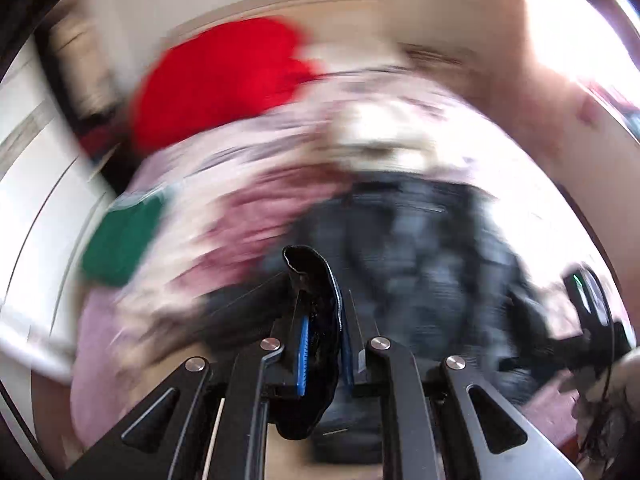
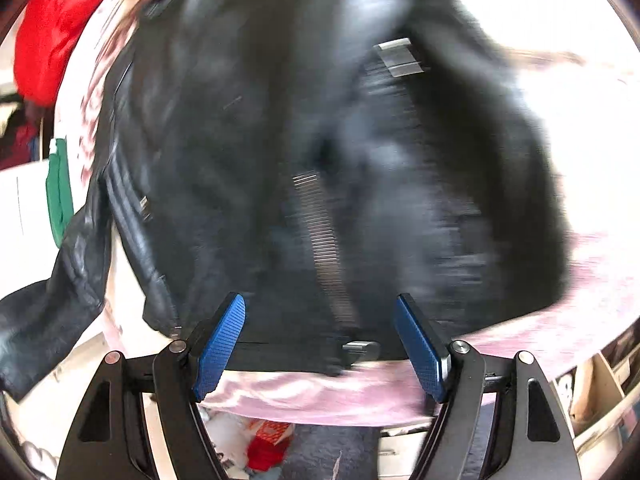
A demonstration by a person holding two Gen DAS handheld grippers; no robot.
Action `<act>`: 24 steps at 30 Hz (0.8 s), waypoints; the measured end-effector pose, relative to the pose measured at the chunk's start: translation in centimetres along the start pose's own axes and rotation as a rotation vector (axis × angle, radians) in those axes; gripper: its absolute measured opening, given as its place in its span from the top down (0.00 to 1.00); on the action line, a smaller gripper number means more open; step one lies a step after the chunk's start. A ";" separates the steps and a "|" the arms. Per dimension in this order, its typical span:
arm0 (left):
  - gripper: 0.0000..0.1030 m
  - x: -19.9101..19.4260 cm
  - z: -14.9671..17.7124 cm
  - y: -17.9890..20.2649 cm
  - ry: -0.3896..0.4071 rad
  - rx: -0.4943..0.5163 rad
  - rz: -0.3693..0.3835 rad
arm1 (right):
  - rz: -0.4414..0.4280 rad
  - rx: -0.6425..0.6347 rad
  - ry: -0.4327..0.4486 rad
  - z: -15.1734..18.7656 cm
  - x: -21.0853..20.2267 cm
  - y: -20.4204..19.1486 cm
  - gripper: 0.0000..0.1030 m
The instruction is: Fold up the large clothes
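Black leather fills both views: a jacket (image 1: pixel 416 240) lies spread on a bed covered with a pink patterned bedspread (image 1: pixel 280 148).

From the left wrist camera, the left gripper (image 1: pixel 322 320) has its two blue-padded fingers (image 1: pixel 303 354) pressed close on a fold of the jacket's edge, which bunches up between them and curls over the tip of the left finger. The rest of the jacket stretches away ahead and to the right, badly blurred. Beyond it on the bedspread sits a red garment (image 1: pixel 224 80) near the far edge, and a green cloth (image 1: pixel 124 240) lies at the left side of the bed. At the right border the other gripper (image 1: pixel 592 312) shows as a dark shape just beside the jacket, too blurred to read.

From the right wrist camera, the right gripper (image 2: pixel 320 344) has its fingers spread wide, with the blue pads (image 2: pixel 222 344) well apart and nothing between them. Both fingertips sit over the jacket's near hem, where the zipper (image 2: pixel 324 248) runs up the middle of the garment. A sleeve (image 2: pixel 52 304) hangs off the bed's left side. The red garment (image 2: pixel 52 32) and the green cloth (image 2: pixel 60 188) appear at the left edge, and the bedspread (image 2: pixel 560 328) shows below and to the right of the jacket. Whether the pads touch the leather I cannot tell.
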State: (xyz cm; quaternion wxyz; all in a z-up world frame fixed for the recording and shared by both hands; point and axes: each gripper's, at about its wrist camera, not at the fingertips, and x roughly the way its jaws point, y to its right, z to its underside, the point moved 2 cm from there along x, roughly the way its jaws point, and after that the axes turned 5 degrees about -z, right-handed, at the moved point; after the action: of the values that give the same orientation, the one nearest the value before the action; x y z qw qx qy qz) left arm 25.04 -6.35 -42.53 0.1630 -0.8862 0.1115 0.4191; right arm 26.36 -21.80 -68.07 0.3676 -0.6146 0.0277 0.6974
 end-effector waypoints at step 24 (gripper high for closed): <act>0.22 7.2 5.5 13.1 -0.445 0.165 0.404 | -0.061 0.019 0.079 -2.6 -11.2 15.0 0.24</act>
State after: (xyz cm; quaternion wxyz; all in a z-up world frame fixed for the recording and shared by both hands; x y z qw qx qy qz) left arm 21.31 -16.74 -53.94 0.1684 -0.7164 0.2806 0.6162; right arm 20.05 -39.42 -65.05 0.3929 -0.6388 0.0299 0.6608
